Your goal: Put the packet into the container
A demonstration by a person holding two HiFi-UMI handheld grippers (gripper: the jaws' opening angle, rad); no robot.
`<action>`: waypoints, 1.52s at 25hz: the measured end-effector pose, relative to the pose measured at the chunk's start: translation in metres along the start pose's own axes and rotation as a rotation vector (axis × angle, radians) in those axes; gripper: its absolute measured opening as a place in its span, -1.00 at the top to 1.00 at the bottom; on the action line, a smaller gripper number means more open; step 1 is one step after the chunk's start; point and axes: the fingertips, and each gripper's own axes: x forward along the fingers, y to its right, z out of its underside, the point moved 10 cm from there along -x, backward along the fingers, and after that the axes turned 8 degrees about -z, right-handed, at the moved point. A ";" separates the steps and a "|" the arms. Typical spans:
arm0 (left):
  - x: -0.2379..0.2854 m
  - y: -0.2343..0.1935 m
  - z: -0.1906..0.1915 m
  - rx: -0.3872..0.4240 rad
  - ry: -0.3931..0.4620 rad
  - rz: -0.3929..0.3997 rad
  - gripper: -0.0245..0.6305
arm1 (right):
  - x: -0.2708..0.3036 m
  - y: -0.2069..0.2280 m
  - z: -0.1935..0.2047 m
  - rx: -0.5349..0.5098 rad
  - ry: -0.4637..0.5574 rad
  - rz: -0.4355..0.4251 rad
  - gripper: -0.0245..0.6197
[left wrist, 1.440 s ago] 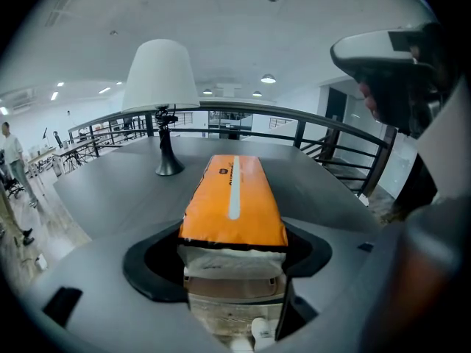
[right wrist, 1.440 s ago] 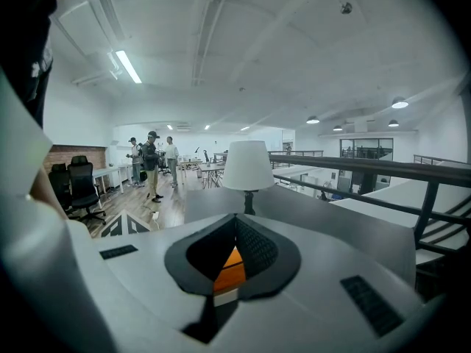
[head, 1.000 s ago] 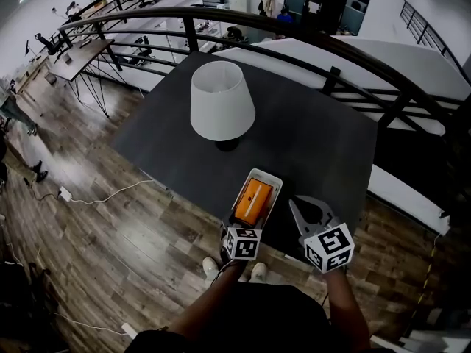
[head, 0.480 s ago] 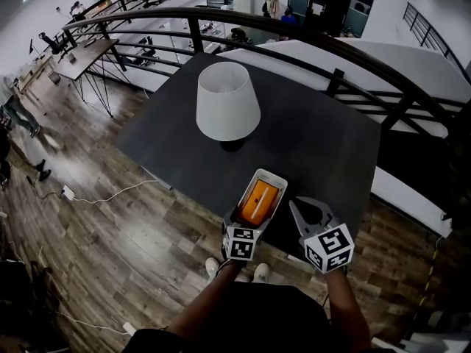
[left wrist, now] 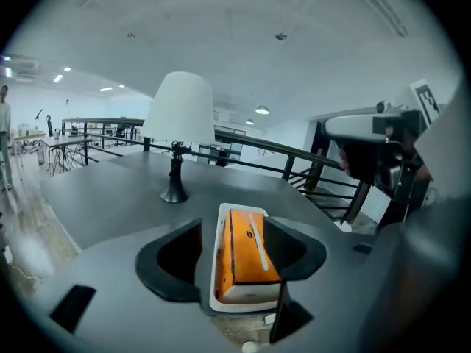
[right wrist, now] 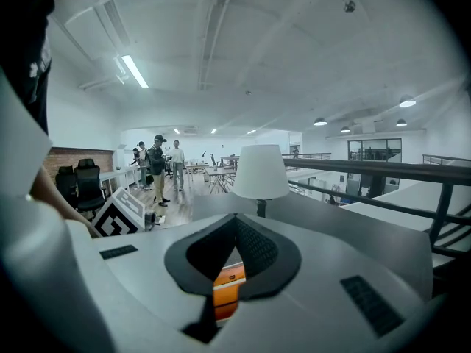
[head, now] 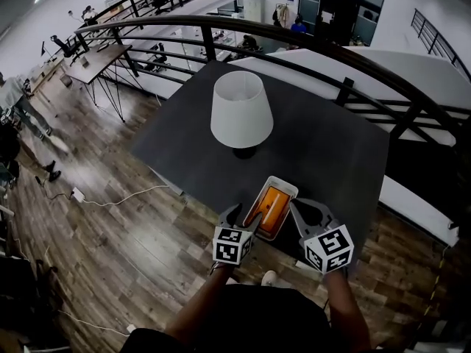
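The orange packet (head: 270, 206) lies inside the white container (head: 282, 187) on the dark table, in front of the lamp. In the left gripper view the packet (left wrist: 246, 248) fills the container (left wrist: 219, 259). My left gripper (head: 241, 218) hangs just off the container's near left corner. Its jaws (left wrist: 232, 230) have just been closing. They still stand apart, and the container shows in the gap beyond them with neither pad pressing on it. My right gripper (head: 296, 206) hovers by the container's near right side, with its jaw tips (right wrist: 235, 220) meeting and nothing held.
A white-shaded lamp (head: 241, 111) on a black base stands mid-table behind the container. The dark table (head: 324, 153) ends just behind both grippers, with wooden floor (head: 125, 226) below. A black railing (head: 346, 57) curves round the far side.
My left gripper has drawn back and up from the container's near end and now sits to its left. The right gripper has barely shifted. The packet stays in the container.
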 end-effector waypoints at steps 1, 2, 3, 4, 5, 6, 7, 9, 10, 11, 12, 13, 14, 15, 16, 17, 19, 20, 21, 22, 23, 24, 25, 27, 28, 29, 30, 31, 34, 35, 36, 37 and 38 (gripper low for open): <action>-0.005 -0.002 -0.006 0.017 0.018 0.000 0.16 | 0.003 -0.001 -0.002 -0.001 0.005 -0.004 0.91; -0.010 -0.004 -0.011 0.033 0.039 -0.002 0.24 | 0.006 -0.002 -0.003 -0.002 0.011 -0.007 0.91; -0.015 -0.005 -0.017 0.046 0.062 -0.003 0.33 | 0.009 -0.003 -0.005 -0.003 0.017 -0.010 0.91; -0.020 -0.007 -0.023 0.058 0.087 -0.004 0.41 | 0.011 -0.004 -0.006 -0.004 0.023 -0.010 0.91; -0.025 -0.008 -0.027 0.070 0.113 -0.004 0.50 | 0.013 -0.005 -0.007 -0.006 0.029 -0.008 0.91; -0.031 -0.009 -0.032 0.081 0.138 -0.001 0.65 | 0.015 -0.007 -0.009 -0.007 0.033 -0.006 0.91; -0.036 -0.010 -0.037 0.091 0.161 0.002 0.72 | 0.017 -0.009 -0.010 -0.007 0.037 -0.006 0.91; -0.044 -0.013 -0.047 0.101 0.199 0.009 0.77 | 0.022 -0.012 -0.013 -0.009 0.046 -0.010 0.91; -0.048 -0.015 -0.051 0.102 0.217 0.012 0.78 | 0.025 -0.013 -0.014 -0.009 0.050 -0.012 0.91; -0.052 -0.017 -0.056 0.107 0.235 0.013 0.81 | 0.027 -0.015 -0.015 -0.009 0.054 -0.013 0.91; -0.056 -0.018 -0.060 0.115 0.250 0.013 0.83 | 0.029 -0.016 -0.016 -0.007 0.060 -0.013 0.91; -0.060 -0.020 -0.064 0.126 0.264 0.013 0.87 | 0.030 -0.018 -0.017 -0.004 0.067 -0.013 0.91; -0.063 -0.021 -0.067 0.138 0.276 0.014 0.89 | 0.031 -0.020 -0.019 0.000 0.075 -0.012 0.91; -0.066 -0.023 -0.070 0.148 0.285 0.017 0.90 | 0.032 -0.022 -0.021 0.002 0.084 -0.012 0.91; -0.069 -0.024 -0.073 0.157 0.294 0.021 0.90 | 0.033 -0.023 -0.023 0.001 0.092 -0.012 0.91; -0.072 -0.025 -0.076 0.166 0.302 0.025 0.90 | 0.034 -0.025 -0.026 -0.001 0.100 -0.012 0.91; -0.077 -0.027 -0.082 0.188 0.320 0.032 0.90 | 0.037 -0.029 -0.030 -0.003 0.114 -0.013 0.91; -0.078 -0.027 -0.084 0.197 0.329 0.036 0.90 | 0.038 -0.030 -0.031 -0.004 0.121 -0.012 0.91; -0.080 -0.028 -0.088 0.203 0.337 0.040 0.90 | 0.040 -0.032 -0.033 -0.005 0.128 -0.012 0.91; -0.081 -0.028 -0.091 0.207 0.346 0.043 0.90 | 0.042 -0.033 -0.034 -0.006 0.135 -0.013 0.91; -0.082 -0.029 -0.095 0.211 0.356 0.046 0.90 | 0.044 -0.034 -0.035 -0.007 0.141 -0.013 0.91; -0.084 -0.029 -0.098 0.214 0.364 0.048 0.90 | 0.045 -0.036 -0.036 -0.006 0.147 -0.014 0.91; -0.085 -0.030 -0.102 0.218 0.372 0.051 0.90 | 0.047 -0.037 -0.037 -0.005 0.152 -0.014 0.91; -0.087 -0.032 -0.108 0.225 0.383 0.054 0.90 | 0.050 -0.039 -0.039 -0.002 0.162 -0.014 0.91; -0.087 -0.033 -0.110 0.228 0.387 0.055 0.90 | 0.051 -0.039 -0.039 0.001 0.168 -0.014 0.91; -0.088 -0.034 -0.112 0.230 0.389 0.056 0.90 | 0.052 -0.040 -0.039 0.005 0.176 -0.014 0.91; -0.088 -0.035 -0.113 0.231 0.391 0.056 0.90 | 0.053 -0.040 -0.040 0.010 0.186 -0.015 0.91; -0.088 -0.036 -0.114 0.230 0.392 0.056 0.90 | 0.054 -0.041 -0.040 0.016 0.196 -0.017 0.91; -0.088 -0.039 -0.115 0.227 0.395 0.059 0.90 | 0.056 -0.043 -0.041 0.024 0.219 -0.025 0.91; -0.088 -0.040 -0.115 0.225 0.395 0.059 0.90 | 0.056 -0.043 -0.042 0.023 0.223 -0.026 0.91; -0.088 -0.040 -0.115 0.224 0.396 0.059 0.90 | 0.056 -0.044 -0.042 0.021 0.225 -0.027 0.91; -0.088 -0.040 -0.115 0.222 0.396 0.061 0.90 | 0.056 -0.045 -0.043 0.017 0.225 -0.028 0.91; -0.088 -0.040 -0.116 0.222 0.397 0.062 0.90 | 0.056 -0.045 -0.043 0.014 0.224 -0.029 0.91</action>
